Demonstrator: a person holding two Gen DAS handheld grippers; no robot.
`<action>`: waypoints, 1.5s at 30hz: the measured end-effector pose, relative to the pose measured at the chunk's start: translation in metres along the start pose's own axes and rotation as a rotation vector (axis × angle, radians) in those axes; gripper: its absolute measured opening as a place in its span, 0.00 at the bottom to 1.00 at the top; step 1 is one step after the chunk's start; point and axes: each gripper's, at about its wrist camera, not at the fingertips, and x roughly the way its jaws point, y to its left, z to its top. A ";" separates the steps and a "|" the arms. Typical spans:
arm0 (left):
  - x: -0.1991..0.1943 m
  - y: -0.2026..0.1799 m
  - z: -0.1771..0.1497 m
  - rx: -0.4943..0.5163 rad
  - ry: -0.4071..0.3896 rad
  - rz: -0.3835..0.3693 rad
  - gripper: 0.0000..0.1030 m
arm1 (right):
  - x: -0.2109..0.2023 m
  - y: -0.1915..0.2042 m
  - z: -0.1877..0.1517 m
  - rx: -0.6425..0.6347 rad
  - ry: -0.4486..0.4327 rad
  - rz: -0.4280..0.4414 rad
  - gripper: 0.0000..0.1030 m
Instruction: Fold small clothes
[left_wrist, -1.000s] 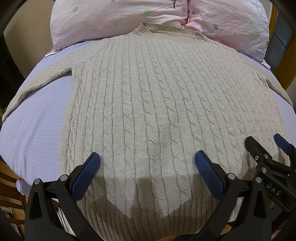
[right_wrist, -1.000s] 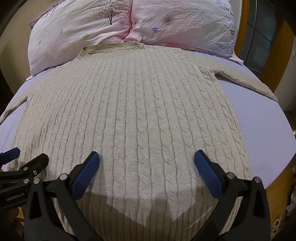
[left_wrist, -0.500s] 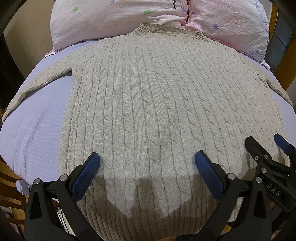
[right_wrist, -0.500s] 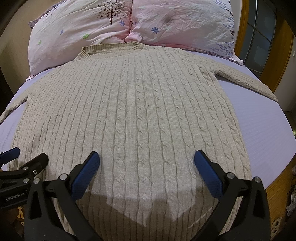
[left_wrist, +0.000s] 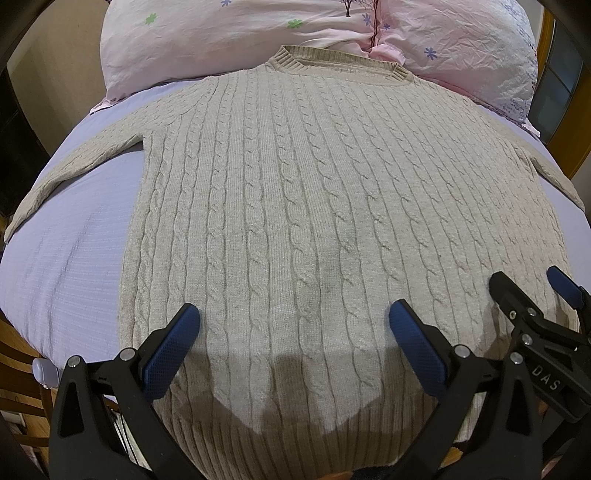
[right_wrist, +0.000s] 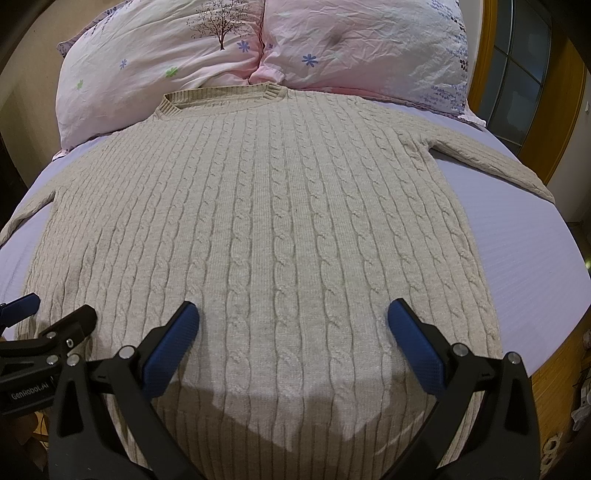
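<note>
A beige cable-knit sweater (left_wrist: 295, 206) lies flat and face up on the bed, collar toward the pillows, sleeves spread out to both sides; it also shows in the right wrist view (right_wrist: 280, 221). My left gripper (left_wrist: 293, 325) is open and empty, hovering over the sweater's lower left part near the hem. My right gripper (right_wrist: 291, 325) is open and empty over the lower right part near the hem. The right gripper also shows at the right edge of the left wrist view (left_wrist: 532, 291), and the left gripper at the left edge of the right wrist view (right_wrist: 48, 310).
A lilac sheet (left_wrist: 74, 258) covers the bed (right_wrist: 535, 266). Two pink flowered pillows (left_wrist: 229, 33) (right_wrist: 362, 48) lie at the head, touching the collar. A wooden door frame (right_wrist: 554, 92) stands at the right. Wooden floor shows beyond the bed's edge.
</note>
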 end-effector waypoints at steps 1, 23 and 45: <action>0.000 0.000 0.000 0.000 0.000 0.000 0.99 | 0.000 0.000 0.000 0.000 0.000 0.000 0.98; 0.002 -0.001 0.001 0.015 0.006 -0.002 0.99 | 0.005 -0.006 0.004 -0.058 0.002 0.069 0.98; -0.041 0.109 0.038 -0.153 -0.400 -0.377 0.99 | 0.054 -0.441 0.072 1.166 -0.115 -0.010 0.30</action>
